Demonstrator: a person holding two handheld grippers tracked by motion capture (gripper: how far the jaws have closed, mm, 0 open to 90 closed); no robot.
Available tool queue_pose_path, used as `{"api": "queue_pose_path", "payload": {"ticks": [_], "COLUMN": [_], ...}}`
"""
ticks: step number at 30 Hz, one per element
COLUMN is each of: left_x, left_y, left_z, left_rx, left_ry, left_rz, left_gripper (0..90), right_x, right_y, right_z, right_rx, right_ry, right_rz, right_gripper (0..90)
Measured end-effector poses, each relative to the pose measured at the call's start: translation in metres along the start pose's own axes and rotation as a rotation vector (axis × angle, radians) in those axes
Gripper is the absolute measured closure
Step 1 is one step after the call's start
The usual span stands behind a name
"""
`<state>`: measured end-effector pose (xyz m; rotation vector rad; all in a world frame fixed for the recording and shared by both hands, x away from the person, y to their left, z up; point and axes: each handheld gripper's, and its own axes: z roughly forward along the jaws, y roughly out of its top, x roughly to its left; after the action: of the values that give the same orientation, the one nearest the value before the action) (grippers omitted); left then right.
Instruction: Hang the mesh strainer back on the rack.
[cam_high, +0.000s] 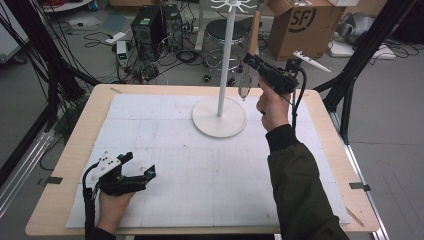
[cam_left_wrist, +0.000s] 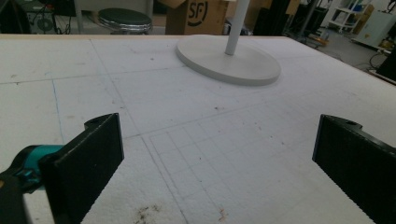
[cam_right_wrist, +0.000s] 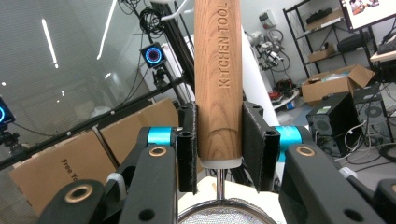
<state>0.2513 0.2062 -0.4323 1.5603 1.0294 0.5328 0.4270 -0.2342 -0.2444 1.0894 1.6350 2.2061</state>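
So the big thing on the table (cam_high: 60, 150) is that white rack stand (cam_high: 219, 116) with its tall pole and hooks up top, and the person's right gripper (cam_high: 251, 59) is up beside the pole, holding a wooden-handled strainer (cam_high: 245, 84) — jaws clamped on the low end of the handle (cam_right_wrist: 218, 79), mesh bowl hanging just below. From where I'm standing it looks like they're going for a hang on one of those top hooks, and the grip sits way down by the mesh, so the long handle end is what has to find the hook; I'd keep the handle upright, come in slow from the side of the pole and only let go once the weight is clearly on the hook. I can't tell from here if the handle has a hole or loop at the top. Left gripper (cam_left_wrist: 217, 154) rests low on the white mat, jaws spread wide with nothing in them — fine parked there, well away from the round base
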Motion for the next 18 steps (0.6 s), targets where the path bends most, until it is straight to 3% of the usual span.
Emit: {"api": "queue_pose_path", "payload": {"ticks": [18], "left_x": [0.006], "left_y": [-0.001], "left_z": [-0.001], "left_rx": [0.001], "left_ry": [0.004], "left_rz": [-0.017], "left_gripper": [2.6], "right_x": [-0.009], "right_y": [0.021], "right_z": [0.011], "right_rx": [-0.013], "right_ry": [-0.022], "right_rz": [-0.010], "right_gripper": [69.0]}}
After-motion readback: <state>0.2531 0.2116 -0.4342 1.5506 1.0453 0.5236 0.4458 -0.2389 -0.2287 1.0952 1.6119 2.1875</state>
